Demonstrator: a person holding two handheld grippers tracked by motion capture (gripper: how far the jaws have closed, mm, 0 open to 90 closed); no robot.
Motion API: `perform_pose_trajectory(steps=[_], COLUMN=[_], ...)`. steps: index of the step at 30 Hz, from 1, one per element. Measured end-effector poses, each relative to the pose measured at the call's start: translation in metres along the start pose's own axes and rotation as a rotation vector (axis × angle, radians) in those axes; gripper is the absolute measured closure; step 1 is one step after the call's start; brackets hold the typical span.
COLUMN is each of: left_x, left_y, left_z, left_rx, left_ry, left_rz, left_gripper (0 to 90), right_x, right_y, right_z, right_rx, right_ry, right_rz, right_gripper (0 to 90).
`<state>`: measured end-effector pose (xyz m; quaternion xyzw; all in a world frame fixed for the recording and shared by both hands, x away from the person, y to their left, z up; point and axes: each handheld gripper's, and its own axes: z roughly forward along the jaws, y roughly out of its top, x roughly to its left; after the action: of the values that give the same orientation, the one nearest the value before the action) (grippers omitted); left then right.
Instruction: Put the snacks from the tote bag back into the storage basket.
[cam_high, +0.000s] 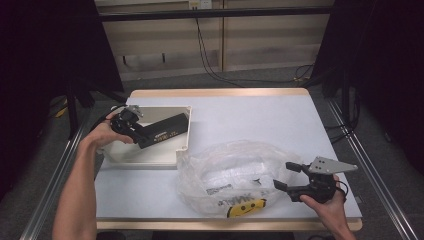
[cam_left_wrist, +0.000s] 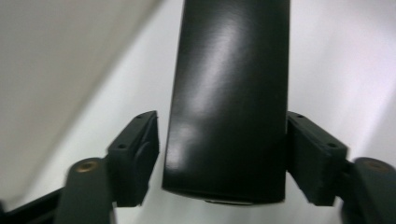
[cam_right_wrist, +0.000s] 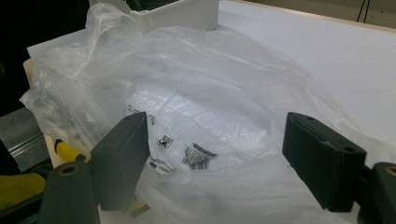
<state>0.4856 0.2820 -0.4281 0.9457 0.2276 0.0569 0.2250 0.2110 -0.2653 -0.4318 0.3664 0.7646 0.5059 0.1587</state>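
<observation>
A: Where is the black box (cam_high: 162, 130)?

B: In the white tray (cam_high: 183, 145), left of the clear bag (cam_high: 235, 175). Its long axis runs away from the left tool (cam_high: 131, 125), whose jaws flank its near end; a gap shows at one pad, so the hold looks loosened.

A: And the right tool (cam_high: 286, 176)?

B: Open, empty, level, aimed at the bag's right edge on the bench (cam_high: 260, 120).

Looks like a lab recording setup, not a home. White surface (cam_high: 280, 120) boxed in by a metal rail frame (cam_high: 372, 170), black curtains (cam_high: 385, 60) at upper left and upper right of the frame, loose cables (cam_high: 210, 60) trailing over grey carpet (cam_high: 260, 80) along a bare panelled wall (cam_high: 270, 40).
</observation>
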Motion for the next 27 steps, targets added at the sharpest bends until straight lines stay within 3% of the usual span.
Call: perform_pose_trajectory(steps=[6,9,10,12,13,15,17,18,22,24,27], left_x=[0.0,-0.005,-0.009,-0.015,-0.018,-0.022,-0.027,-0.03,-0.045,-0.053,-0.061], left_y=[-0.004,-0.006,-0.007,-0.01,-0.012,-0.015,-0.017,-0.019,-0.025,-0.029,-0.033], left_z=[-0.017,-0.028,-0.033,-0.041,-0.044,-0.052,-0.061,-0.065,-0.073,-0.073,-0.07], left_rx=[-0.059,-0.072,-0.072,-0.098,-0.097,-0.099,-0.125,-0.146,-0.189,-0.215,-0.234], left_ry=[0.024,0.069,0.078,0.097,0.091,0.119,0.149,0.161,0.17,0.157,0.171], left_rz=[-0.074,-0.105,-0.094,-0.103,-0.116,-0.129,-0.156,-0.191,-0.24,-0.253,-0.308], left_gripper=[20.1,16.0,16.1,16.3,18.0,18.3,24.0,26.0,35.5,45.5,59.6], right_x=[-0.002,-0.001,-0.001,0.0,0.0,0.0,0.002,0.002,0.002,0.002,0.001], right_y=[-0.001,-0.001,-0.001,-0.001,-0.001,-0.001,0.0,0.0,0.002,0.002,0.001], right_z=[0.001,0.001,0.001,0.001,0.001,0.001,0.002,0.002,0.003,0.004,0.005], right_rx=[0.002,0.001,0.003,0.002,0.002,0.004,0.004,0.005,0.004,0.003,0.004], right_ry=[0.002,0.003,0.003,0.001,0.002,-0.001,0.003,0.003,0.005,0.008,0.01], right_rz=[0.001,0.004,0.003,0.002,0.004,0.006,0.001,-0.003,-0.005,-0.004,-0.005], right_gripper=[22.3,22.3,22.3,22.3,22.3,22.3,22.3,22.3,22.4,22.4,22.4])
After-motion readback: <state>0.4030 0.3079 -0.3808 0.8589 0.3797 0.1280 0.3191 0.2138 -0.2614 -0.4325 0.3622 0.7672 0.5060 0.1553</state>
